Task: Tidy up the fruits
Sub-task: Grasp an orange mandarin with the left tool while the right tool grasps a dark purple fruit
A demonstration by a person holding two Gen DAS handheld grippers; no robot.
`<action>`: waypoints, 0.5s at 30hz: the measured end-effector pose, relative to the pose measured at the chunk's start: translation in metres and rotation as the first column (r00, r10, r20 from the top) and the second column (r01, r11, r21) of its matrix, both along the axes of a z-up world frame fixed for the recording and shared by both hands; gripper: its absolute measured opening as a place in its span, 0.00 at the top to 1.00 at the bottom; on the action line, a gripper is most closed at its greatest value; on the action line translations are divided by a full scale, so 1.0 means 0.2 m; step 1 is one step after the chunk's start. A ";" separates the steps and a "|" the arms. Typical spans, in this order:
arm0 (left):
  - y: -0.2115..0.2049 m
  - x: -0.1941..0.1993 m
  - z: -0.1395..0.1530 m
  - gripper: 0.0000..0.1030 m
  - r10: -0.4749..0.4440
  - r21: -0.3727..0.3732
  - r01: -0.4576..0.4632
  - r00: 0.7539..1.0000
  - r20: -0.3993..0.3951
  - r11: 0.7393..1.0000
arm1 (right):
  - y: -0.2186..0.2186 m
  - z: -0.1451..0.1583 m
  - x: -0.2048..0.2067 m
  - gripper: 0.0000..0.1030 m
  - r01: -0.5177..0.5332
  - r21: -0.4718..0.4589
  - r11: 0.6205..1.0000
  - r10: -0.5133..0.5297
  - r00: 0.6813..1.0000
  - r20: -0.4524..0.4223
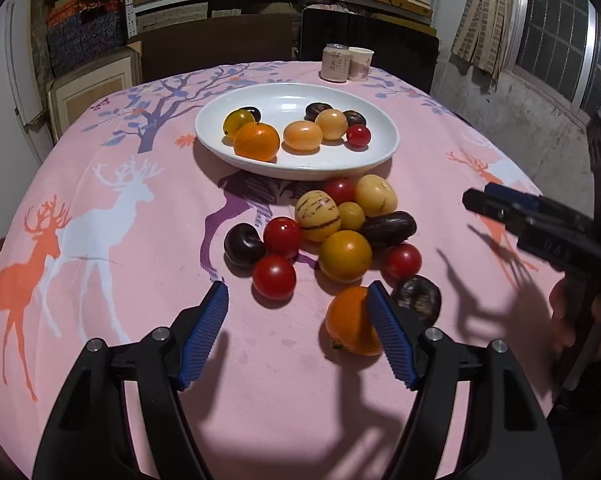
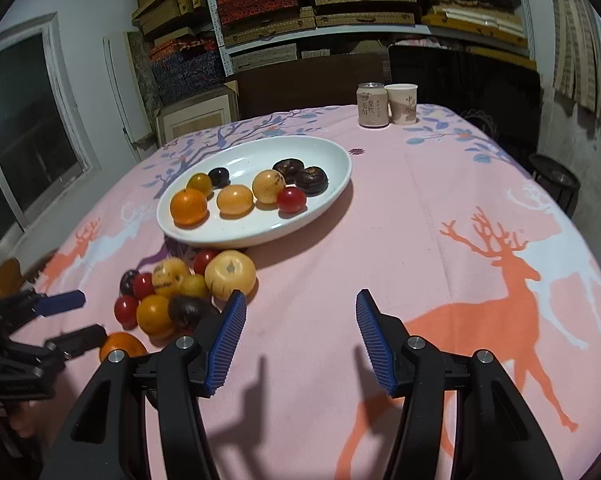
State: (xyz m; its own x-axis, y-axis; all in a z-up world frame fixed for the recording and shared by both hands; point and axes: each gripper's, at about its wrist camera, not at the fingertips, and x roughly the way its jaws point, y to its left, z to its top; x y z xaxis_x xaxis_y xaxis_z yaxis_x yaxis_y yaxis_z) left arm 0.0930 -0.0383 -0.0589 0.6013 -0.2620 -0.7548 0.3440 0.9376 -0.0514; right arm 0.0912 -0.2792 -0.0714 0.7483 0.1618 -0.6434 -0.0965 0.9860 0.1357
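Two tongs (image 1: 296, 312) (image 2: 300, 316) parted, empty, loose fruit (image 1: 324, 236) before plate (image 1: 220, 140), can (image 1: 334, 63) behind.

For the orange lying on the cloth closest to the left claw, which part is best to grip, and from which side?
Grip the orange across its round middle, coming from the near, open side with the left claw, judging by its pose. It lies on its side, stem end toward the camera, and a dark fruit sits close on its right, so sliding the claw slightly right to straddle it seems safest.
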 end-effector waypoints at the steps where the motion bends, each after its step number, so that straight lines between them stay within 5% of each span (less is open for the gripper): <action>1: -0.01 -0.02 0.01 0.32 0.001 -0.004 -0.001 1.000 0.005 1.000 | 0.01 0.00 -0.02 0.44 -0.008 -0.006 1.000 0.008 1.000 0.002; 15: -0.10 -0.15 -0.03 0.32 0.013 0.055 -0.015 0.999 0.042 0.998 | -0.05 -0.05 -0.17 0.38 -0.017 0.019 1.000 0.017 1.000 0.015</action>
State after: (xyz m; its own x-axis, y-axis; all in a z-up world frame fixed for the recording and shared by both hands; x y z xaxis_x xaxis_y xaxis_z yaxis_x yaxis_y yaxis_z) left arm 0.0635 -0.0592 -0.0650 0.6357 -0.2122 -0.7422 0.3317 0.9433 0.0145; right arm 0.0581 -0.2900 -0.0805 0.7545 0.1868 -0.6292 -0.1156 0.9815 0.1527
